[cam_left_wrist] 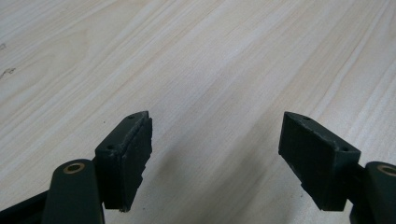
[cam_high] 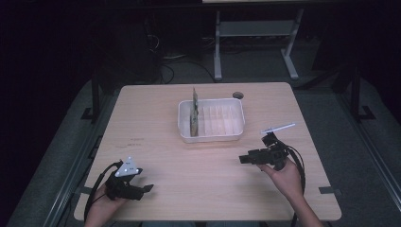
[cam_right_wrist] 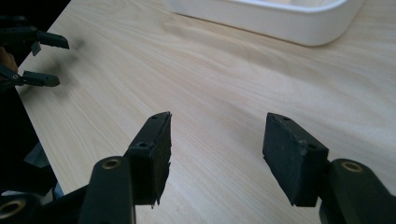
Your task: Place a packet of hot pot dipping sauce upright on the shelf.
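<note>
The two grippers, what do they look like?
Both are black. The left gripper carries a grey three-cornered plate and trails a black cable. The right gripper trails one too. Their fingers are flat, ribbed black blocks on arms with brass-ringed holes.

Bare table between claws; tray blocks beyond.

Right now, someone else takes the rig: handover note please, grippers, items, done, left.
Left gripper: open, empty, low over the near left of the table.
Right gripper: open, empty, at the near right, jaws pointing left across the table.
White tray: mid-table at the far side, with ribbed slots; one flat board stands upright in its left end.
Done: that one board is slotted.
Left: nothing is held, no other board is on the table, so fetch the next piece, probably.
</note>
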`<state>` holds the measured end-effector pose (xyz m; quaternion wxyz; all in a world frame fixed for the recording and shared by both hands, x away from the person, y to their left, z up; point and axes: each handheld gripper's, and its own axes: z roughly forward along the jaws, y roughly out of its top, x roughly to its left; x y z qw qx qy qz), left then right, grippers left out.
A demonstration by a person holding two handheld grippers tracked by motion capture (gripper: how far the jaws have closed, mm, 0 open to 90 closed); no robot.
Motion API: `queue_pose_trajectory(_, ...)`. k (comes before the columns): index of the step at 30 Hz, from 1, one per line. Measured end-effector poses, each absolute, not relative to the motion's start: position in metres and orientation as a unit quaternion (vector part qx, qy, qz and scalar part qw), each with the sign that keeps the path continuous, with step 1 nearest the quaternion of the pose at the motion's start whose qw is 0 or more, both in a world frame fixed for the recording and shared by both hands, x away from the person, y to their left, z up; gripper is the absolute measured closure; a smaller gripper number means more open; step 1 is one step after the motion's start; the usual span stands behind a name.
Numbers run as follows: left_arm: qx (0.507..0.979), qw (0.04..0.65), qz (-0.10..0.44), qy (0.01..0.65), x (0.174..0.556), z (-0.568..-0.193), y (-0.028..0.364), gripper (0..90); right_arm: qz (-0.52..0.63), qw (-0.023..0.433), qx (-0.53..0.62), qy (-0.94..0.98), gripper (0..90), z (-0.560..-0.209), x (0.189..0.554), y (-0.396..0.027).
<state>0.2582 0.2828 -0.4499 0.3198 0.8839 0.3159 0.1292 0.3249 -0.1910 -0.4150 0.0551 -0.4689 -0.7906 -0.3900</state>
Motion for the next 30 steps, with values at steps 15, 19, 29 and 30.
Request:
queue_pose_trajectory(15, 0.884, 0.320, 0.129, 0.317, 0.258, -0.450, 0.283, 25.1, -0.391, 0.061, -0.474, -0.787, 41.5, -0.432, 0.307, -0.201)
queue_pose_trajectory(19, 0.884, 0.320, 0.128, 0.317, 0.258, -0.450, 0.283, 25.1, -0.393, 0.060, -0.476, -0.784, 41.5, -0.437, 0.300, -0.205)
queue_pose_trajectory(29, 0.884, 0.319, 0.128, 0.317, 0.258, -0.451, 0.282, 25.1, -0.397, 0.044, -0.474, -0.785, 41.4, -0.448, 0.281, -0.208)
queue_pose_trajectory(30, 0.885, 0.318, 0.128, 0.317, 0.259, -0.451, 0.282, 25.1, -0.397, 0.044, -0.475, -0.784, 41.3, -0.449, 0.279, -0.209)
